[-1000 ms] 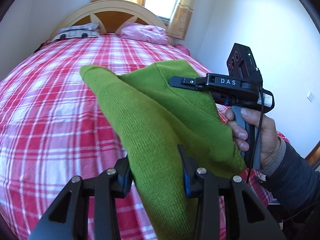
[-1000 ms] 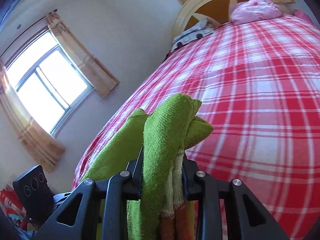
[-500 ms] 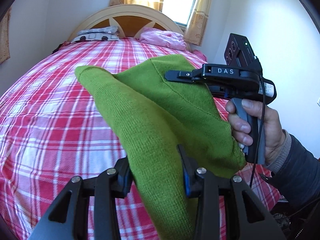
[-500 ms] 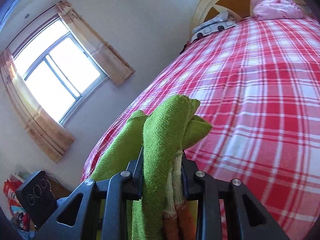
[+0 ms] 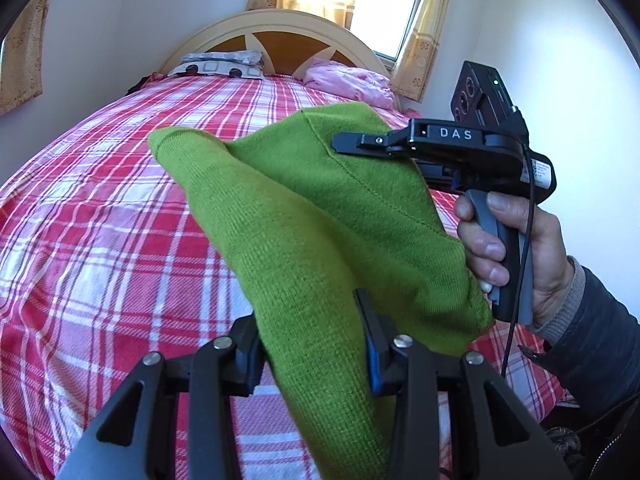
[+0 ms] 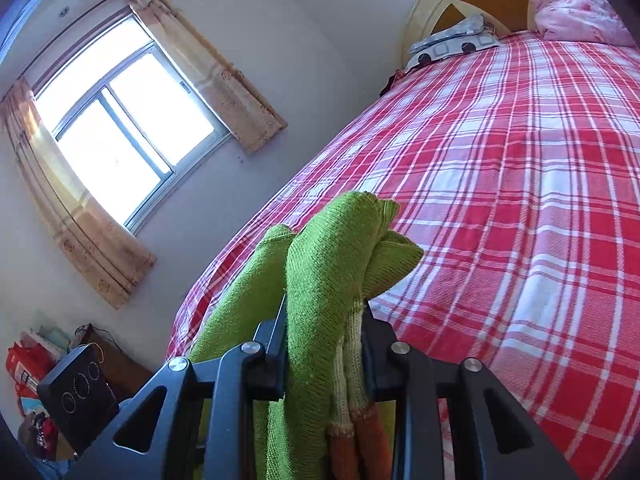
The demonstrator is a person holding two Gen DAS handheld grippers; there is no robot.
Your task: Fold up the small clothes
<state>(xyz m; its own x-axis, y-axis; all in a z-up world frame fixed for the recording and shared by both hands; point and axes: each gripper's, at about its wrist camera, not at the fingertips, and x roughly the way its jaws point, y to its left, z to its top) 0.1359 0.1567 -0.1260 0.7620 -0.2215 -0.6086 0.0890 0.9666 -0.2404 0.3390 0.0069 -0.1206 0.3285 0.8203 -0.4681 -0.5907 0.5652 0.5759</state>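
Sweater (image 5: pixel 320 216), L+R jaws clamped, above bed (image 5: pixel 100 208)

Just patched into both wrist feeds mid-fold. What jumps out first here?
The green knit garment dominates: it hangs in the air over the red plaid bedspread, clamped in the left gripper near the bottom of the left wrist view and in the right gripper, where bunched folds with a cream and orange edge stick up between the fingers. Behind it, a pink pillow lies by the arched headboard.
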